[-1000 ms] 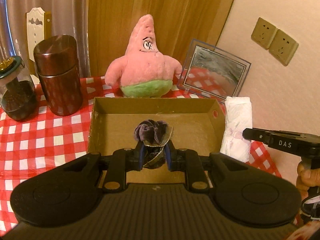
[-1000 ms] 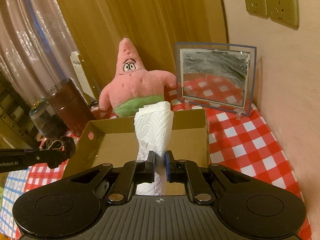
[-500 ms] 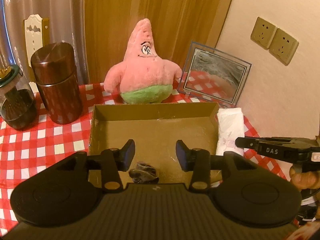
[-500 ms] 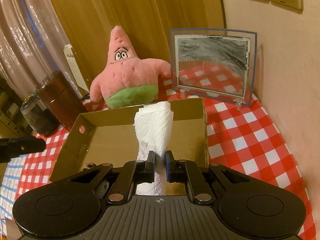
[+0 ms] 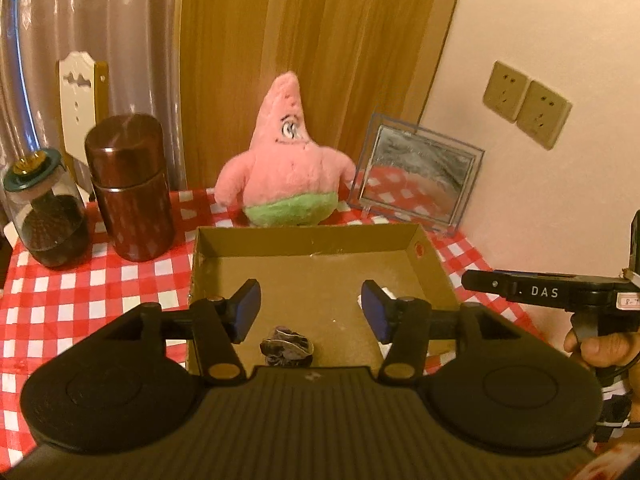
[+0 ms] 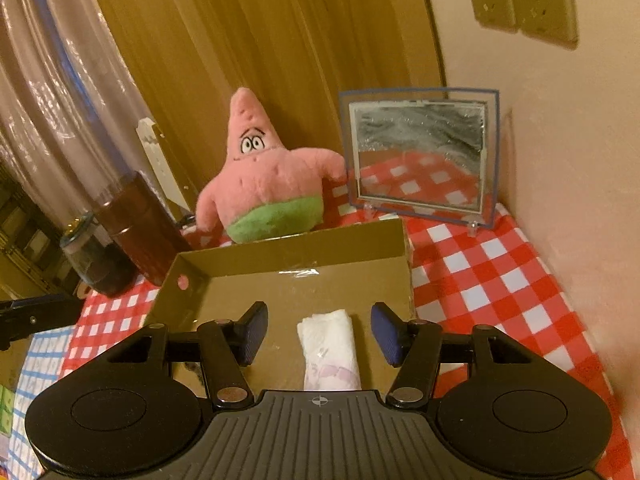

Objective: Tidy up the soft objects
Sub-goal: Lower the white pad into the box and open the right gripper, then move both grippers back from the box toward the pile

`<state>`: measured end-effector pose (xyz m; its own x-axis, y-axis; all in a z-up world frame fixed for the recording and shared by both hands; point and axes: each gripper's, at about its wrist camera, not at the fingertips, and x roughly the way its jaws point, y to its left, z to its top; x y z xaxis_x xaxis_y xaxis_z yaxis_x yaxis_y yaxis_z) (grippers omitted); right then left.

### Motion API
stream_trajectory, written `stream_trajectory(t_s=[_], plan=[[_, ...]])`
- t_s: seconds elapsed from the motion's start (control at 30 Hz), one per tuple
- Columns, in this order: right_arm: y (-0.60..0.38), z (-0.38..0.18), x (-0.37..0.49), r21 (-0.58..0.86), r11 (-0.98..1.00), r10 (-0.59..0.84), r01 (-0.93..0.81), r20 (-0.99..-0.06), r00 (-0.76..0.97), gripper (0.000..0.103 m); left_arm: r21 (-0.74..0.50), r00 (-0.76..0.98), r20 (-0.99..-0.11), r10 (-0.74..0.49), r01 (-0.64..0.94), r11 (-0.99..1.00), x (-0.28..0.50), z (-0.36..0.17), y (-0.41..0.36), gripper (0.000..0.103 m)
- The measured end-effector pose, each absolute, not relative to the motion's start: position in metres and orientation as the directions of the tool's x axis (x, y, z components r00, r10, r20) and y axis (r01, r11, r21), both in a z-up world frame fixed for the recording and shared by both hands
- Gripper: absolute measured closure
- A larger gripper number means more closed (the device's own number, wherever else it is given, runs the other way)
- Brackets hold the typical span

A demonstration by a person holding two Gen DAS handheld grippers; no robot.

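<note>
With its jaws spread wide and empty, the left gripper point(image 5: 311, 310) hangs over a dark scrunchie point(image 5: 286, 346) lying on the floor of the cardboard box point(image 5: 308, 240). Likewise spread, the right gripper point(image 6: 319, 332) holds nothing; a white tissue pack point(image 6: 329, 348) lies in the box between its fingers. Behind the box, a pink plush point(image 6: 262, 178) stands on the checkered bench point(image 6: 492, 280).

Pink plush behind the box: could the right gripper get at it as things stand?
Probably yes. The right gripper is open and empty over the cardboard box; the pink plush sits uncovered just past its low far wall.
</note>
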<state>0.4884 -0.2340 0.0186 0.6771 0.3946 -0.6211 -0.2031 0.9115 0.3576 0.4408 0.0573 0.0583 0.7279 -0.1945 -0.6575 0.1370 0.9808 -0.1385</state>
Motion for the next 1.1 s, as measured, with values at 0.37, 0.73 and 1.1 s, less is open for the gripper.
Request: stream_trajectory(t_s=[0.37, 0.73, 1.1], plan=[[-0.243, 0.050, 0.387, 0.377, 0.895, 0.428, -0.238, -0.581, 0.692, 0.046, -0.121, 0.788, -0.597, -0.153, 0.100, 0.988, 0.355, 0.090, 0.053, 0.040], [-0.254, 0.054, 0.290, 0.432, 0.877, 0.442, -0.212, -0.550, 0.709, 0.046, -0.126, 0.828, -0.549, -0.115, 0.054, 0.991, 0.259, 0.101, 0.057, 0.033], [-0.248, 0.045, 0.211, 0.342, 0.903, 0.418, -0.258, -0.571, 0.706, 0.045, -0.190, 0.832, -0.552, -0.057, -0.059, 0.980, 0.169, 0.086, 0.068, 0.028]])
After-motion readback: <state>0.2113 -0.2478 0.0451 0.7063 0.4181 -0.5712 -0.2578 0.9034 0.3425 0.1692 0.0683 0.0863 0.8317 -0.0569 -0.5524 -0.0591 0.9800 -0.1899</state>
